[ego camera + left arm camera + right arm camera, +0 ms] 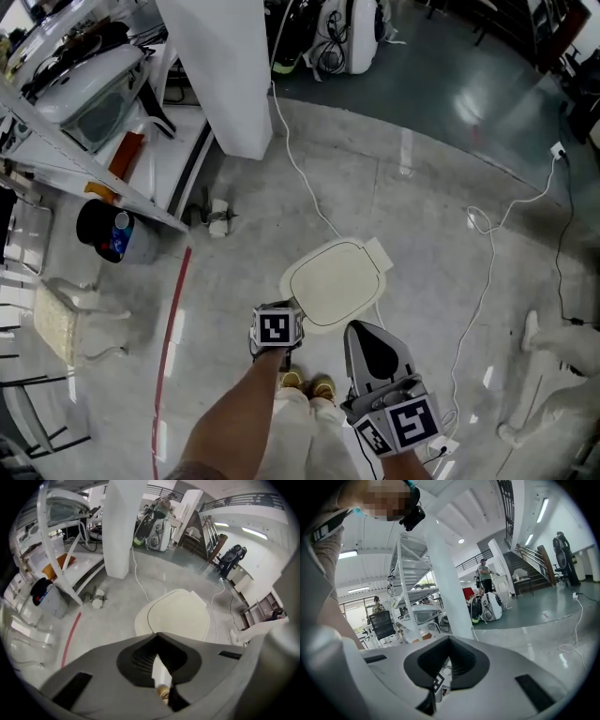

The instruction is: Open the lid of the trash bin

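You are holding the left tongs (287, 306), pressed together, near the front rim of the closed cream oval plastic bin lid (337, 281), probably to lift it. The right tongs (358, 330), also pressed together, are hanging clear.

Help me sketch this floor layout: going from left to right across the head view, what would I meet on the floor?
Grey bucket with black liner → red floor stripe → trash bin lid → white cable.

The left gripper (157, 635), lower centre, has its jaws together, empty. The cream trash bin lid (180, 616) lies closed mid-frame.
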The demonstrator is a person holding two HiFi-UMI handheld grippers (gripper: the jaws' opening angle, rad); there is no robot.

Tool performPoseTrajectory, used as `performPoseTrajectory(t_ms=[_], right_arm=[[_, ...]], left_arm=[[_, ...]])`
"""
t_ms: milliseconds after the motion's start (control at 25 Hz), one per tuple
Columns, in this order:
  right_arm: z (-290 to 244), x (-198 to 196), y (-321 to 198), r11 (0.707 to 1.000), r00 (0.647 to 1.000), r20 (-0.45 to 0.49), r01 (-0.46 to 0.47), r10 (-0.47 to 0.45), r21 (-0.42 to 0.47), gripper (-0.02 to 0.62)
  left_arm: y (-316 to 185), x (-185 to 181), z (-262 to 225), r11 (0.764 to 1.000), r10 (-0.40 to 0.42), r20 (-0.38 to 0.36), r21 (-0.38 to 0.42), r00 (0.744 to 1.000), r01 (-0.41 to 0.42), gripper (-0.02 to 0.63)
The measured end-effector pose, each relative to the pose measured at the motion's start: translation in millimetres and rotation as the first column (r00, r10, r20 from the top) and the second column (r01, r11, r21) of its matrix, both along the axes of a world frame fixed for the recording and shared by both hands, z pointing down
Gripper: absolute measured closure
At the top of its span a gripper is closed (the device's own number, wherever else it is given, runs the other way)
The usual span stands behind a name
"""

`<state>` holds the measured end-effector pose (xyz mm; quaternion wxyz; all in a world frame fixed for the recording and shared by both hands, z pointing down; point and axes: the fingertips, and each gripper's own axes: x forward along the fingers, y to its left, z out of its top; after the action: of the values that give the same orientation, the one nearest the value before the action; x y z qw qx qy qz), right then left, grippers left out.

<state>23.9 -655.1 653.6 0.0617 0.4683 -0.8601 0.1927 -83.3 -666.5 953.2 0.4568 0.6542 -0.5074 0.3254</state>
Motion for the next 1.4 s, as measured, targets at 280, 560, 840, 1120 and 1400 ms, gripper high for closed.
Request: performPoseTrajectory(t_ms=[280,560,840,1120,1400], right_arm=[[13,4,-1,1.000,1.000,-0.006,-0.001,0.001,-0.016,0.577],[23,8,-7,1.000,1.000,-0.006,-0.005,0.005,-0.014,0.577],[31,11,-7,0.999,1.000,-0.003,-0.011,0.011,-0.045,0.575],[39,20,-5,0.998,1.000,0.000,-0.028,0.028,-0.061,0.575],[46,18,1,0.997,1.000,0.005,-0.028,0.028,-0.075,0.577]], left_arm=[[9,4,24,0.999,-0.010,-0.015,-0.045,1.000,0.010,0.611],[13,9,40,0.997,-0.017,-0.013,-0.079,1.000,0.016,0.611],[10,9,51,0.997,0.016,-0.002,-0.082,1.000,-0.016,0.609],[12,6,57,0.997,0.014,0.008,-0.076,1.000,-0.013,0.606],[13,7,57,0.998,0.021,-0.010,-0.060,1.000,-0.021,0.603]])
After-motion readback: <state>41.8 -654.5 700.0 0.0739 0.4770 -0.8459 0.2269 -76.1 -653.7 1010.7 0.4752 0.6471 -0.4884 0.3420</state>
